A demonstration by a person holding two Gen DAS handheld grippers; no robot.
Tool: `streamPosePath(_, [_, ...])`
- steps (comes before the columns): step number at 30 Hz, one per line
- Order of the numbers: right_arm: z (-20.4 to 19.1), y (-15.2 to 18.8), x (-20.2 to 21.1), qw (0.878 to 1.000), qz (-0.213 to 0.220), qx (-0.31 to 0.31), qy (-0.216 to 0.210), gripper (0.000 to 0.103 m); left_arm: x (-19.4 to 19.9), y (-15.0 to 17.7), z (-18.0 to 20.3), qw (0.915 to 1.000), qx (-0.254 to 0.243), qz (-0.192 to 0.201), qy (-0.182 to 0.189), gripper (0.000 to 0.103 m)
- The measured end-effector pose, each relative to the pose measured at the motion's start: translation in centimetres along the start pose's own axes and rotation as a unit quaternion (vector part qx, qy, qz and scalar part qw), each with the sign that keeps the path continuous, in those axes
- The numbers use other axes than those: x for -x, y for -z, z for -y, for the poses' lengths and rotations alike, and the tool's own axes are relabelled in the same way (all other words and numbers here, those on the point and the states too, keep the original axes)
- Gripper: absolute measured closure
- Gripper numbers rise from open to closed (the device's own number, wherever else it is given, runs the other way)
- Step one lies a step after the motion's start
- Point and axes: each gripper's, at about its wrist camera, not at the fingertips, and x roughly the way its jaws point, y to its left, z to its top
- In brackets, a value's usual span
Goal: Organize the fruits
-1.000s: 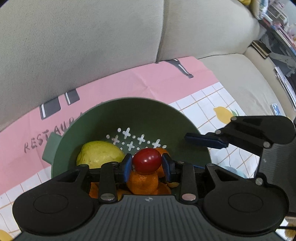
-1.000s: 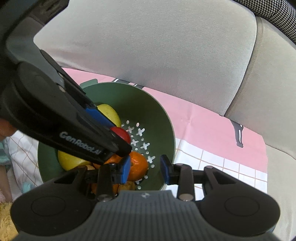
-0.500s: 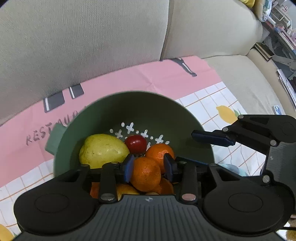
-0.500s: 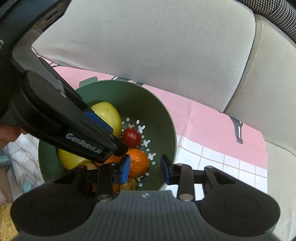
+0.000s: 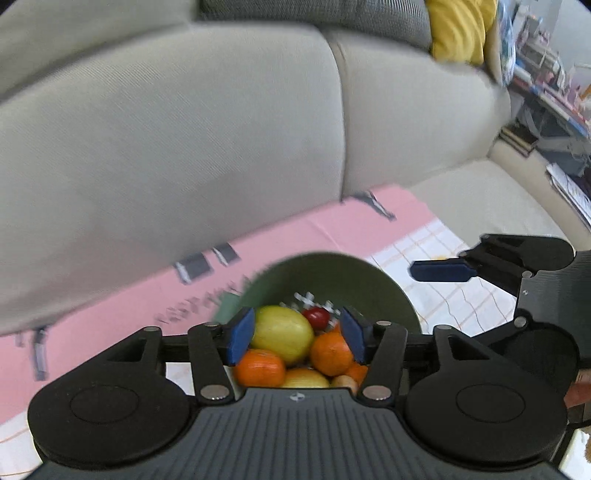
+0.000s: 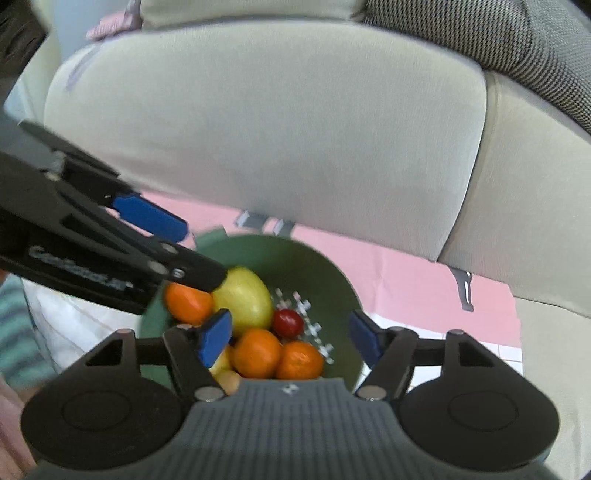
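A green colander bowl (image 5: pixel 332 269) (image 6: pixel 325 273) sits on a pink and white checked cloth (image 5: pixel 332 229) on the sofa. In it lie a small red tomato (image 5: pixel 316 317) (image 6: pixel 288 323), a yellow-green fruit (image 5: pixel 282 334) (image 6: pixel 243 297) and several oranges (image 5: pixel 330 350) (image 6: pixel 256 352). My left gripper (image 5: pixel 295 338) is open and empty, raised above the bowl. My right gripper (image 6: pixel 290 338) is open and empty, above the bowl's near side. The right gripper also shows at the right of the left wrist view (image 5: pixel 443 271), and the left gripper at the left of the right wrist view (image 6: pixel 147 218).
Beige sofa back cushions (image 5: pixel 184 129) (image 6: pixel 277 129) rise right behind the cloth. A yellow cushion (image 5: pixel 458 29) sits at the top right. A cluttered table with books (image 5: pixel 554 122) stands beyond the sofa's right end.
My left gripper let go of the red tomato, which now lies in the bowl. Both grippers opened wider and rose away from the bowl.
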Motion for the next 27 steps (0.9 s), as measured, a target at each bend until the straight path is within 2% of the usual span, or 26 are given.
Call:
streamPosePath(2, [-0.4, -0.5, 1.1, 0.999, 0.024, -0.032, -0.002, 0.019, 2.4, 0.3, -0.7, 0.9993, 0.0, 0.031, -0.019, 0.033])
streamPosePath(5, [-1.2, -1.2, 2.9, 0.996, 0.055, -0.074, -0.003, 0.015, 5.9, 1.1, -1.7, 0.9955, 0.002, 0.079, -0.051, 0.023])
streamPosePath(6, [-1.7, -1.2, 3.6, 0.994, 0.067, -0.084, 0.0, 0.014, 7.2, 1.5, -2.0, 0.993, 0.0, 0.102, -0.06, 0.021])
streamPosePath(8, [-2.8, -1.3, 4.9, 0.991, 0.088, -0.099, 0.014, 0.013, 9.3, 2.4, -2.4, 0.9855, -0.002, 0.145, -0.088, 0.01])
streamPosePath(11, [-4.5, -1.2, 6.1, 0.989, 0.092, -0.111, 0.032, 0.006, 12.0, 4.0, -2.6, 0.9727, -0.005, 0.192, -0.13, 0.009])
streamPosePath(14, [-6.4, 0.2, 6.9, 0.988, 0.095, -0.114, 0.037, 0.006, 13.2, 5.5, -2.5, 0.9684, -0.008, 0.192, -0.159, 0.009])
streamPosePath(19, [-9.7, 2.8, 7.3, 0.989, 0.087, -0.1, 0.06, 0.006, 13.0, 8.2, -1.4, 0.9628, -0.031, 0.156, -0.219, 0.009])
streamPosePath(22, [-11.0, 4.1, 7.1, 0.99, 0.085, -0.089, 0.074, 0.006, 12.6, 10.0, -0.7, 0.9645, -0.036, 0.145, -0.218, 0.009])
streamPosePath(27, [-12.3, 5.8, 6.1, 0.991, 0.066, -0.076, 0.085, 0.006, 11.6, 12.9, -1.4, 0.9723, 0.002, 0.102, -0.21, 0.009])
